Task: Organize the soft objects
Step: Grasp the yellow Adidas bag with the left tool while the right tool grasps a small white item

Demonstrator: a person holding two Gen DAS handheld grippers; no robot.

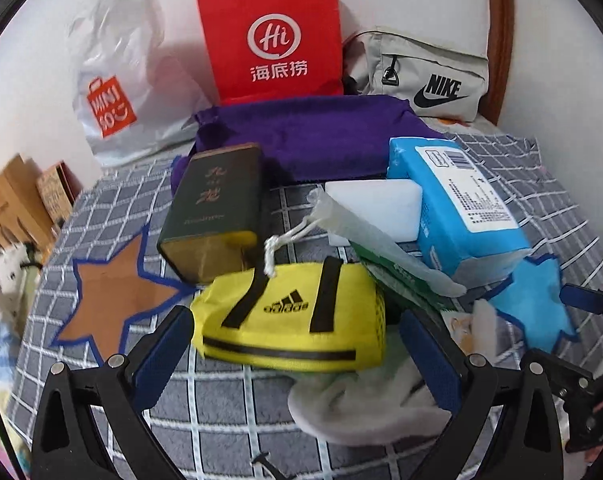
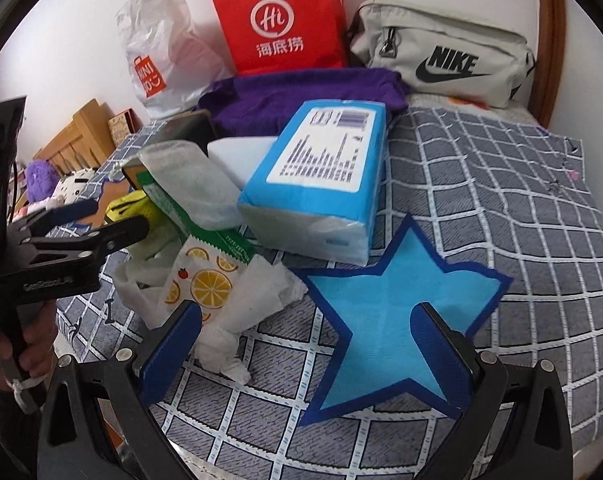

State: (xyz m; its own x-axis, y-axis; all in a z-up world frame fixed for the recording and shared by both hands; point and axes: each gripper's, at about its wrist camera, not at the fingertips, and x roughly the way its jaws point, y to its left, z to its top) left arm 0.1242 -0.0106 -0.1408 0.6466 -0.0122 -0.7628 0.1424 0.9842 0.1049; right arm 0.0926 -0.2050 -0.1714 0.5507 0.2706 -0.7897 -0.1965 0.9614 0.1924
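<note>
A yellow Adidas pouch (image 1: 293,316) lies on the checked bedcover between the open jaws of my left gripper (image 1: 297,344); contact with the pads is unclear. A crumpled white cloth (image 1: 361,404) lies under and in front of it. A blue tissue pack (image 1: 457,204) (image 2: 321,176), a white sponge block (image 1: 373,204), a green packet (image 2: 205,220), and a lemon-print tissue pack (image 2: 209,284) lie in a pile. My right gripper (image 2: 305,344) is open and empty over the blue star patch (image 2: 385,320). The left gripper also shows in the right wrist view (image 2: 113,220).
A dark tin box (image 1: 217,208) stands behind the pouch. A purple cloth (image 1: 313,136), a red paper bag (image 1: 273,36), a white Miniso plastic bag (image 1: 117,80) and a grey Nike bag (image 2: 445,52) line the wall. A brown star patch (image 1: 113,300) is at left.
</note>
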